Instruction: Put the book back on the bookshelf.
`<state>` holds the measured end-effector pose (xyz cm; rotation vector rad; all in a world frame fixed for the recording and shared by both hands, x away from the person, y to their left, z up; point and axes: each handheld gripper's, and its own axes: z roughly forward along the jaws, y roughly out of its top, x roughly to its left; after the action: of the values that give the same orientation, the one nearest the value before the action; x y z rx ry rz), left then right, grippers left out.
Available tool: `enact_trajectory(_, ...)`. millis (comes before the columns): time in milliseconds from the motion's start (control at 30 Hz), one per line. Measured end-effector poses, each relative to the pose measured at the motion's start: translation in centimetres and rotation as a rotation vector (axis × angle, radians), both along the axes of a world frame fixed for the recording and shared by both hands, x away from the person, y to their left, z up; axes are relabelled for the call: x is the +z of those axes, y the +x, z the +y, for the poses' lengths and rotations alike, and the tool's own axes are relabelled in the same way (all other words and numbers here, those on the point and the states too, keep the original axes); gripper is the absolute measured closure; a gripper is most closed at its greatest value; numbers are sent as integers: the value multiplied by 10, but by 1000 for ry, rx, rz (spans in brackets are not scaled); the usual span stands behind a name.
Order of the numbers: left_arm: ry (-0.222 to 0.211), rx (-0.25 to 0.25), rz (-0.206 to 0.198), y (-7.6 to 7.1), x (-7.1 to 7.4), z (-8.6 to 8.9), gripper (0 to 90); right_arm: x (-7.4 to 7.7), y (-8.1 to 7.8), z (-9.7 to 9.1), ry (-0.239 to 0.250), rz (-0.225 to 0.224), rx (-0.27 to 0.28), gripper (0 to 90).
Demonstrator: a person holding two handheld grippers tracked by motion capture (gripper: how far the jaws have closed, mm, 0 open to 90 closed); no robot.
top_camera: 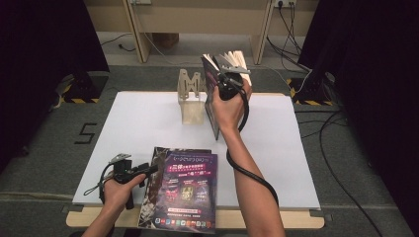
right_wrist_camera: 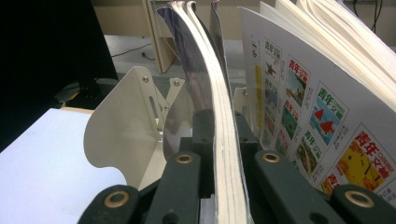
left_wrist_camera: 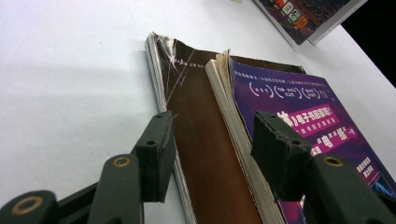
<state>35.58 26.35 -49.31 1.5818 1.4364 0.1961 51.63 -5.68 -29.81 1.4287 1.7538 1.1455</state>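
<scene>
Magazine [right_wrist_camera: 224, 140] pinched upright in your right gripper [top_camera: 228, 81]: fingers clamp only some pages, so the loose ones fanning open could slip or tear as you near the bookend [top_camera: 190, 96]. Its cover is dark purple. Your left gripper [left_wrist_camera: 210, 154] stands wide open over the stack [top_camera: 180, 190] on the surface [top_camera: 138, 123].

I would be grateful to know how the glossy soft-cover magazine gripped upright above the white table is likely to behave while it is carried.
The glossy soft-cover magazine is probably floppy: its pages bow sideways above the right gripper. It likely fans open easily, since loose pages splay apart at the top. Its shiny cover may be slippery, so the clamp near one edge could let it slide.
</scene>
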Motion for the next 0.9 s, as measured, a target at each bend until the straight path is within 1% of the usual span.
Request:
enact_trajectory(233,0,-2,4,0,-1,0,485,-1,4,-1,13,-5,-10,845)
enact_trajectory(333,1,-1,3,0,-1,0,486,-1,7,-1,7,-12,-16,845)
enact_trajectory(433,2,-1,2,0,-1,0,486,-4,9,0,11,-15,-20,845)
enact_trajectory(500,2,-1,1,0,-1,0,486,-7,10,1,15,-9,-23,845)
enact_trajectory(533,2,-1,1,0,-1,1,486,-9,11,1,12,-7,-22,845)
enact_trajectory(567,4,-1,1,0,-1,1,486,-9,11,1,10,-18,-26,844)
enact_trajectory(700,2,-2,2,0,-1,0,486,-9,11,3,-4,-14,-21,839)
enact_trajectory(767,0,-3,2,0,-1,0,485,-8,11,1,-3,-3,-27,813)
enact_trajectory(800,0,-4,3,-1,-1,-1,485,-7,10,0,8,5,-23,804)
enact_trajectory(833,2,-4,3,-1,-1,-1,485,-6,9,-1,11,3,-24,793)
enact_trajectory(900,3,-5,2,-1,-1,-1,484,-4,7,-2,11,12,-8,765)
